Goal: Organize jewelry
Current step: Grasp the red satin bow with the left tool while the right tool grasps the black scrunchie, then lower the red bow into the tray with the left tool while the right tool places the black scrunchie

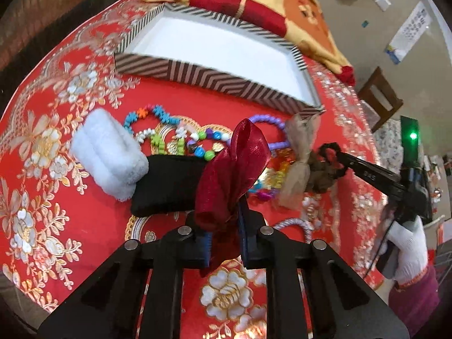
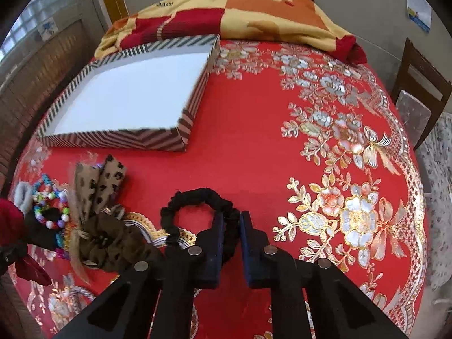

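In the left wrist view my left gripper (image 1: 224,226) is shut on a dark red satin bow (image 1: 237,166), which stands up over a black fabric piece (image 1: 169,186). My right gripper (image 2: 232,221) is shut on a black scrunchie (image 2: 195,199) whose loop hangs ahead of the fingers, just above the red cloth. From the left wrist view, that gripper (image 1: 336,155) reaches in from the right, held by a white-gloved hand (image 1: 409,254). Beaded bracelets (image 1: 175,138) lie in a heap between both grippers. An empty striped box (image 1: 197,73) with a white floor stands behind the heap.
A white fluffy scrunchie (image 1: 108,158) lies left of the black piece. A leopard-print bow (image 2: 99,183) on a brown scrunchie (image 2: 115,244) lies by the bracelets (image 2: 50,209). A folded blanket (image 2: 240,8) lies behind the box (image 2: 113,138). A wooden chair (image 2: 421,84) stands right of the red embroidered cloth (image 2: 254,155).
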